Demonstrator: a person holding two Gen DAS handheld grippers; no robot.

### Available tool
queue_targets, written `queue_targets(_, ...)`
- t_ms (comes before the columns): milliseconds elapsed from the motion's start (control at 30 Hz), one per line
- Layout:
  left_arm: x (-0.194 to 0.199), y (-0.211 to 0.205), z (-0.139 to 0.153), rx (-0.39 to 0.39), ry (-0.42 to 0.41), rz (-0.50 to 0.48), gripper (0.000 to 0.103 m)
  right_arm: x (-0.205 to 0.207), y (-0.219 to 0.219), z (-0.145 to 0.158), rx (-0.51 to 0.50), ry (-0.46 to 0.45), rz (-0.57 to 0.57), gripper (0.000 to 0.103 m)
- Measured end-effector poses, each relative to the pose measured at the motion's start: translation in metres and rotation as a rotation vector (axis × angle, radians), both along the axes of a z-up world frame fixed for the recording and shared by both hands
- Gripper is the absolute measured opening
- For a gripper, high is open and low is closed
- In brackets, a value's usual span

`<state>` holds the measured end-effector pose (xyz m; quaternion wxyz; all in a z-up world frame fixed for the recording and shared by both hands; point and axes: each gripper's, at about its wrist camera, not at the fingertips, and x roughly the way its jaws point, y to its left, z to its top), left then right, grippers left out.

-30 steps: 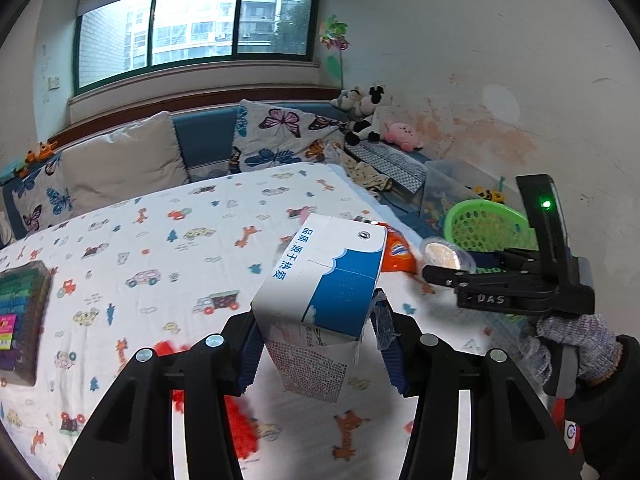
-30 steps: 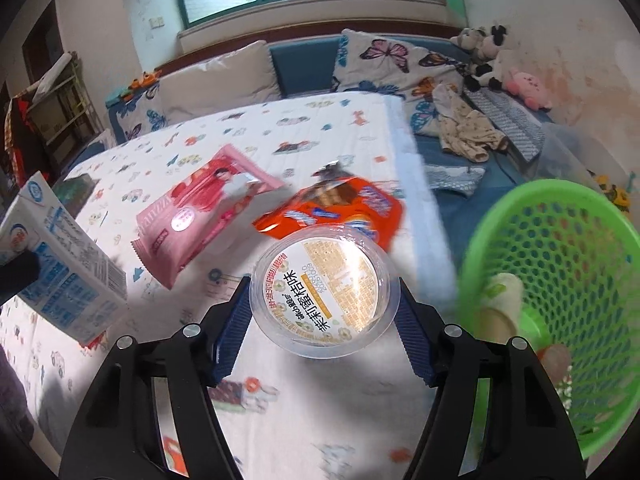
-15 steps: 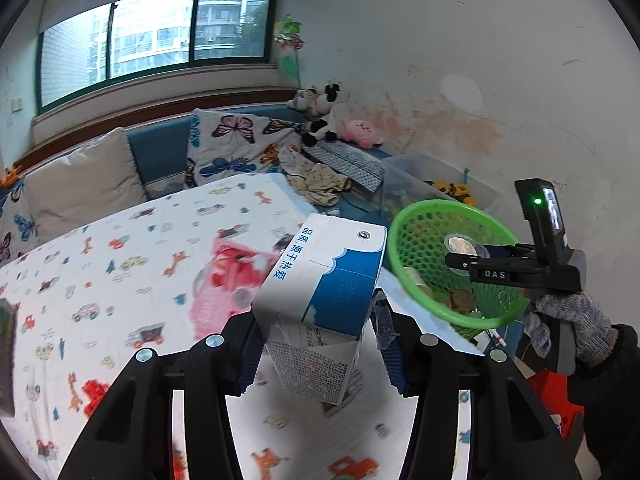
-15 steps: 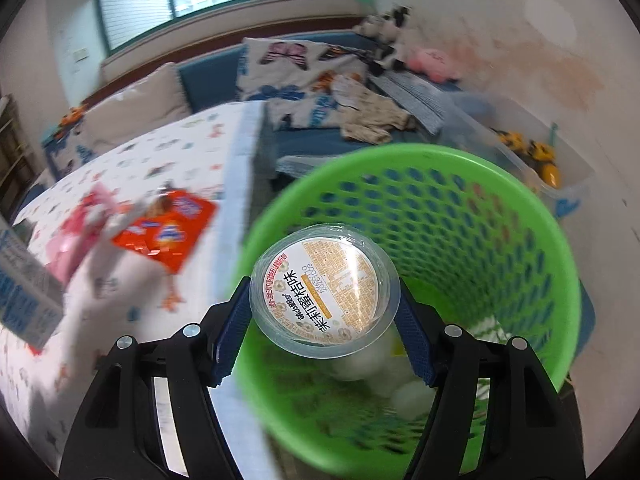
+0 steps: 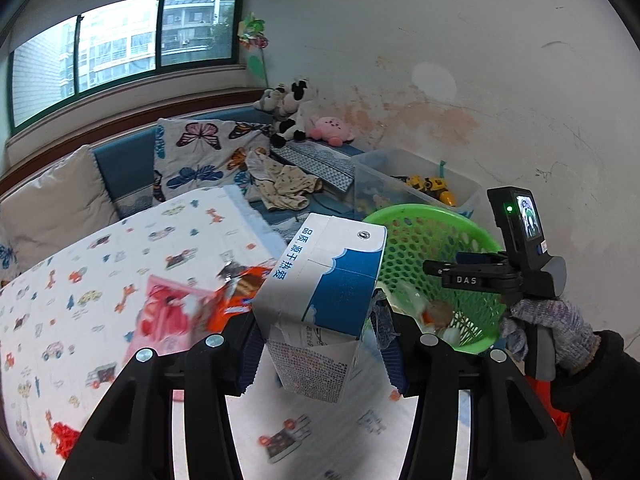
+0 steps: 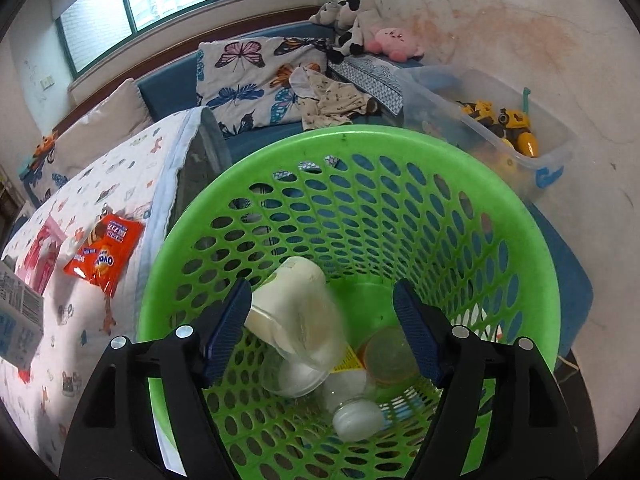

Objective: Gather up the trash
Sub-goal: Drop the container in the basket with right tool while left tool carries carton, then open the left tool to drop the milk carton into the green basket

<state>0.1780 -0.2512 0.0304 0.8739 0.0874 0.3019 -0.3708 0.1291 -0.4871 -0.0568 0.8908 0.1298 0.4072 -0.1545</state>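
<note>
Right gripper (image 6: 322, 326), jaws just opening and empty over the green basket (image 6: 532, 256), should clear sideways so the left gripper (image 5: 316, 344), clamped on the carton (image 5: 320, 280) beside the rim, can centre above the basket before letting go.

Blue-white carton (image 5: 320, 280) held tilted (torn base) beside green basket (image 5: 476, 240).

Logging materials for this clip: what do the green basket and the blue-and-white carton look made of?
Green basket: glossy moulded plastic, judging by its sheen and evenly punched holes. Blue-and-white carton: printed coated paperboard, probably, given the sharp fold lines and torn, ragged bottom edge.
</note>
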Motion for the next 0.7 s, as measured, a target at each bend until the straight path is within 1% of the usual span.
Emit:
queue_targets(100, 0.002, -0.015, 0.0, 0.001, 0.011, -0.023, 0.049, -0.003, -0.002, 0.004, 0.002, -0.009, 0.003, 0.074)
queue_targets(333, 0.006, -0.052, -0.004, 0.004, 0.04, -0.075, 0.049, -0.02, -0.003, 0.023, -0.012, -0.053, 0.009, 0.074)
queue_targets(567, 0.008, -0.089, -0.016, 0.038, 0.058, -0.108, 0.049, -0.039, -0.005, 0.039, -0.024, -0.093, 0.001, 0.074)
queue_targets(700, 0.012, -0.107, -0.023, 0.045, 0.089, -0.119, 0.049, -0.051, -0.009, 0.044, -0.015, -0.115, -0.015, 0.074)
